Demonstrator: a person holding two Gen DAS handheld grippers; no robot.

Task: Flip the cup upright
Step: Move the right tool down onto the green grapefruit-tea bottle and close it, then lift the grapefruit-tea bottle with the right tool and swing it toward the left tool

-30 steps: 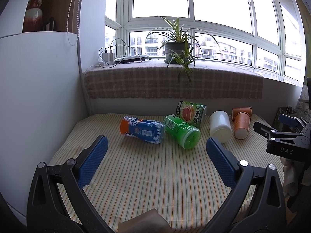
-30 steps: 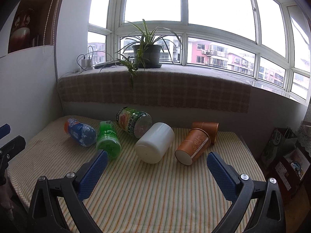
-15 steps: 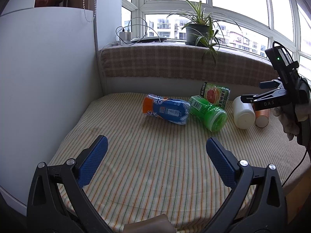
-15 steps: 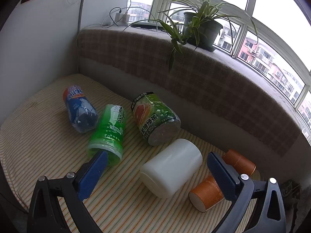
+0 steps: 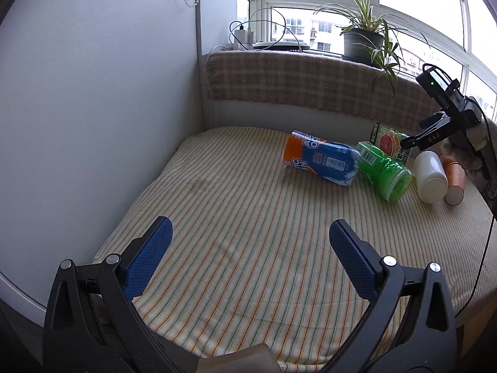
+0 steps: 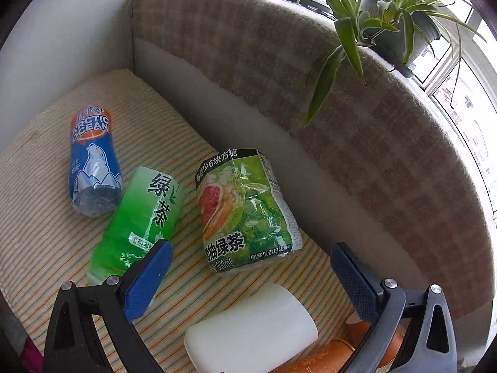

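Note:
Several cups lie on their sides on the striped table: a blue "Arctic Ocean" cup (image 6: 93,168), a bright green cup (image 6: 139,220), a grapefruit green-tea cup (image 6: 245,211), a white cup (image 6: 251,332) and orange paper cups (image 6: 329,357). My right gripper (image 6: 248,255) is open, hovering over the white cup and the grapefruit cup. It shows in the left wrist view (image 5: 435,136) above the cups. My left gripper (image 5: 248,242) is open and empty over bare cloth, well short of the blue cup (image 5: 320,161).
A white cabinet wall (image 5: 93,124) bounds the table on the left. A plaid-covered sill (image 5: 310,77) runs along the back with a potted plant (image 5: 363,40) and chargers (image 5: 242,34). The table's front edge (image 5: 217,348) is near my left gripper.
My right gripper moved forward and down over the cups, tilting to look down on them. My left gripper drifted back and left. The cups have not moved.

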